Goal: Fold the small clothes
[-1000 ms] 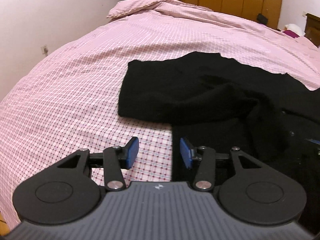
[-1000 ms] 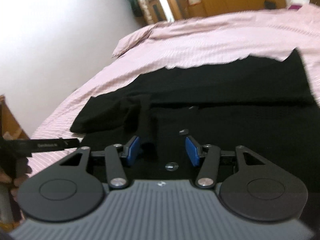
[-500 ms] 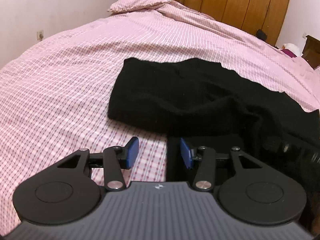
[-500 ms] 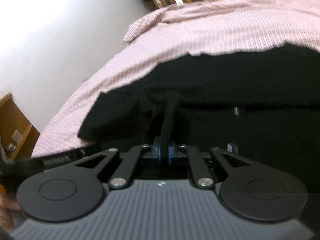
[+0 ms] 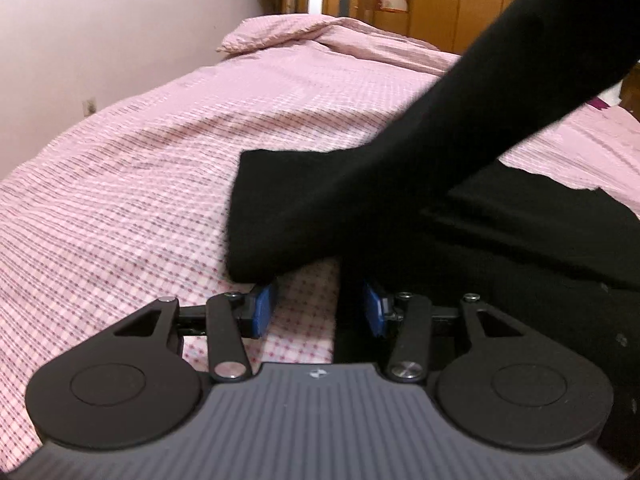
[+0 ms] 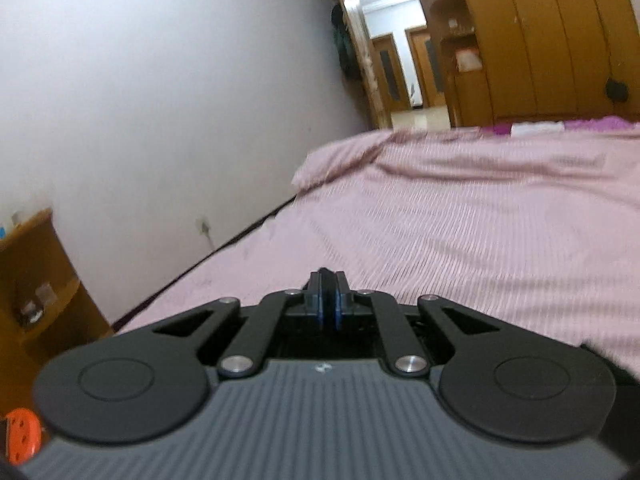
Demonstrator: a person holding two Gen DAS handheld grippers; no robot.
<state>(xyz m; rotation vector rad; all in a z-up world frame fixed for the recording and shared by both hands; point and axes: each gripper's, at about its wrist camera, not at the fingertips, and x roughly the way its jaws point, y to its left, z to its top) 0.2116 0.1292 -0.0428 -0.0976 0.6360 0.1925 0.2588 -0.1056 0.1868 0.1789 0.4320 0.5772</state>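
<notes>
A black garment [image 5: 500,240] lies on the pink checked bed [image 5: 140,184]. One sleeve [image 5: 460,128] is lifted and stretches up to the upper right, its cuff end hanging near the bed. My left gripper [image 5: 318,312] is open, low over the bed at the garment's left edge, just below the cuff. My right gripper [image 6: 327,300] is shut on a thin fold of black cloth between its blue pads, held high over the bed; a bit of the garment [image 6: 616,376] shows at the lower right.
A white wall [image 6: 160,100] runs along the bed's left side, with a wooden bedside table [image 6: 36,280] at the near left. Wooden wardrobes [image 6: 540,40] and a doorway stand beyond the bed. A pillow [image 5: 280,32] lies at the far end.
My right gripper closed on the sleeve and has lifted it high, pulling it up and across. My left gripper stayed open and moved closer to the garment's edge.
</notes>
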